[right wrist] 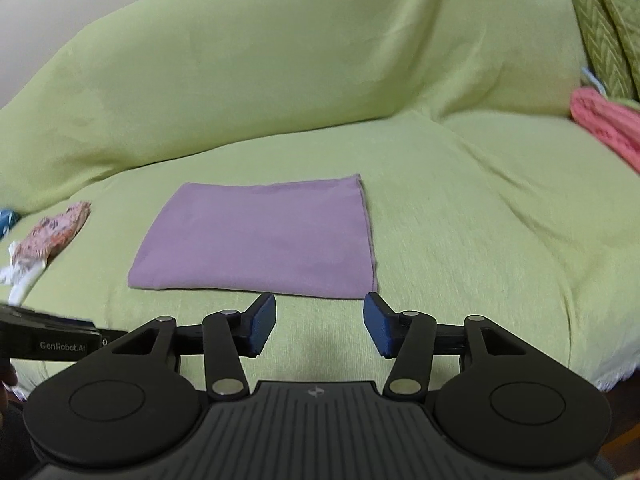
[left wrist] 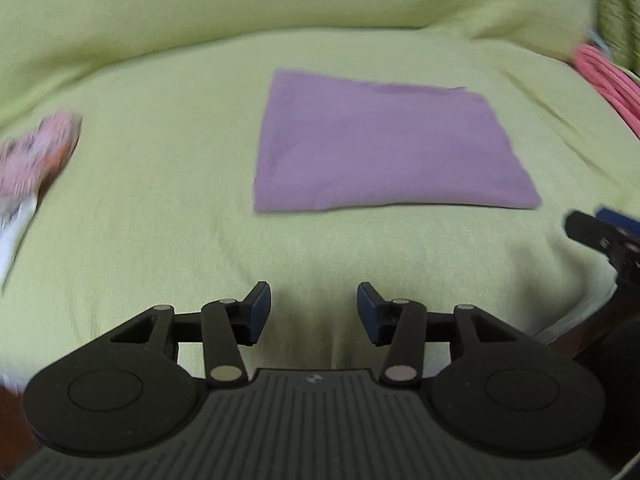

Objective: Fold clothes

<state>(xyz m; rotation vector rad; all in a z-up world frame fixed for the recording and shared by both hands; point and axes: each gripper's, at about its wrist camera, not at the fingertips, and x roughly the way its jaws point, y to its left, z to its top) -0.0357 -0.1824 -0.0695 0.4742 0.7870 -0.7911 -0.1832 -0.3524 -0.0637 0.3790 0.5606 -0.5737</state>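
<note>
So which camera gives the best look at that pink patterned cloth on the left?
The right wrist view: the pink patterned cloth sits whole and fairly sharp. In the left wrist view it is motion-blurred at the frame edge.

Bare green cover around purple cloth; pink bundle left, well apart.

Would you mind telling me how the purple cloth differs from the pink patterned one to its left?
The purple cloth is plain, folded into a flat neat rectangle mid-couch; the pink patterned cloth is crumpled, looks smaller, and lies near the left edge. Both rest on the green couch cover, untouched by either open claw.
</note>
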